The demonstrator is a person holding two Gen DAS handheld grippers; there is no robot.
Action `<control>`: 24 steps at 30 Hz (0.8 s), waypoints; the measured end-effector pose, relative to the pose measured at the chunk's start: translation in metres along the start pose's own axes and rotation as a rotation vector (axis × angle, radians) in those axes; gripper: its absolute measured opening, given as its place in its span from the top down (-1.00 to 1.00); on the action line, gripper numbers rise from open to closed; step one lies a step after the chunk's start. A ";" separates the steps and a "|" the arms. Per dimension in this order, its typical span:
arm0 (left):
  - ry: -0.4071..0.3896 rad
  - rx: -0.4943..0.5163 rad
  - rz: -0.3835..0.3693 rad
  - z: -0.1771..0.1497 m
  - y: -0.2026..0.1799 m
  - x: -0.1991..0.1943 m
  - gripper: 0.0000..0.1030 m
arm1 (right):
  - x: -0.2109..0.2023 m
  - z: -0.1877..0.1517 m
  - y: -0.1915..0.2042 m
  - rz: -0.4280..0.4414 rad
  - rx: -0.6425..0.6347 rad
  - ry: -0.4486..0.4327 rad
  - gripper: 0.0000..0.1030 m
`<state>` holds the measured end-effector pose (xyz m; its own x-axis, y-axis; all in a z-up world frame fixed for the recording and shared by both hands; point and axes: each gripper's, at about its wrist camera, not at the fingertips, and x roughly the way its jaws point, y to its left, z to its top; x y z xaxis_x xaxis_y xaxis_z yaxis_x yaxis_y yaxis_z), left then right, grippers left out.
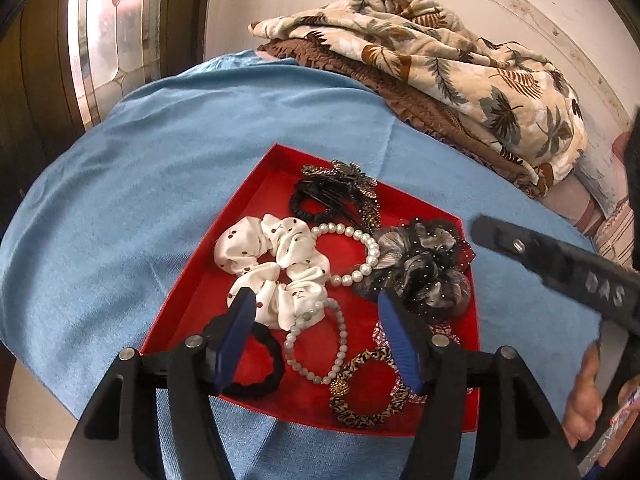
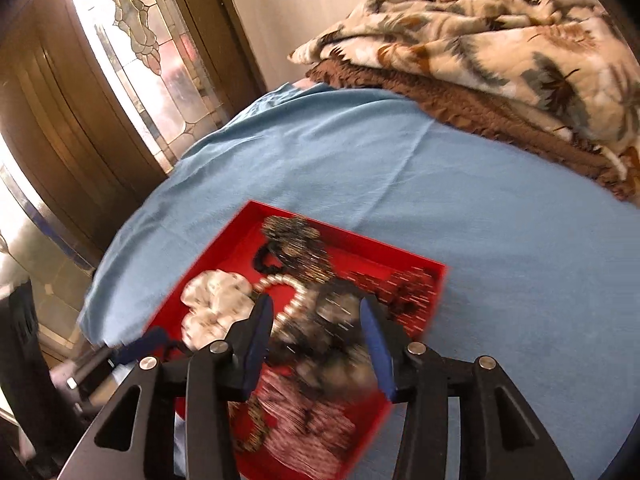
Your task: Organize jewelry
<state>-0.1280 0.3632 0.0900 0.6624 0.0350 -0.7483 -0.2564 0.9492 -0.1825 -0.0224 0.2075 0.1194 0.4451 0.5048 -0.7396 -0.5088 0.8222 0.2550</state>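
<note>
A red tray point(image 1: 256, 200) on a blue cloth holds a white dotted scrunchie point(image 1: 276, 264), a pearl bracelet point(image 1: 360, 256), a green bead bracelet point(image 1: 320, 344), a black hair tie point(image 1: 260, 364), a leopard hair tie point(image 1: 364, 392), a black-grey flower scrunchie point(image 1: 424, 272) and a dark beaded clip point(image 1: 344, 188). My left gripper point(image 1: 316, 304) is open and empty above the tray's near part. My right gripper point(image 2: 316, 312) is open and empty over the flower scrunchie point(image 2: 340, 320) in the blurred tray point(image 2: 248, 224). The right gripper's body point(image 1: 560, 264) shows at right in the left wrist view.
The blue cloth point(image 1: 160, 168) covers a bed. A folded leaf-print blanket point(image 1: 460, 68) over a brown one point(image 1: 400, 92) lies at the back right. A wooden door with stained glass point(image 2: 132, 48) stands at left. A hand point(image 1: 588, 400) shows at lower right.
</note>
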 end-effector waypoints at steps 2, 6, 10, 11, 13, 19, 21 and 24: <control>-0.010 0.015 0.011 -0.001 -0.004 -0.001 -0.27 | -0.009 -0.009 -0.010 -0.026 0.009 -0.011 -0.01; -0.035 0.053 0.044 -0.003 -0.013 -0.001 -0.28 | -0.022 -0.029 -0.029 -0.077 0.027 -0.014 -0.10; -0.068 0.070 0.085 -0.004 -0.019 -0.002 -0.30 | -0.028 -0.052 -0.042 -0.144 0.027 -0.004 -0.11; -0.077 0.072 0.090 -0.005 -0.019 -0.003 -0.30 | -0.030 -0.057 -0.044 -0.151 0.027 -0.004 -0.12; -0.112 0.078 0.115 -0.006 -0.022 -0.006 -0.31 | -0.032 -0.066 -0.045 -0.168 0.023 0.000 -0.17; -0.270 0.101 0.230 -0.014 -0.037 -0.026 -0.65 | -0.040 -0.092 -0.047 -0.190 0.018 0.002 -0.25; -0.338 0.093 0.263 -0.018 -0.040 -0.036 -0.79 | -0.042 -0.098 -0.047 -0.191 0.023 0.001 -0.25; -0.448 0.083 0.297 -0.026 -0.044 -0.055 -0.91 | -0.049 -0.109 -0.049 -0.195 0.037 -0.005 -0.26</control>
<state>-0.1713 0.3111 0.1230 0.8099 0.4178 -0.4116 -0.4337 0.8991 0.0594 -0.1000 0.1138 0.0752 0.5365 0.3365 -0.7739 -0.3855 0.9135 0.1300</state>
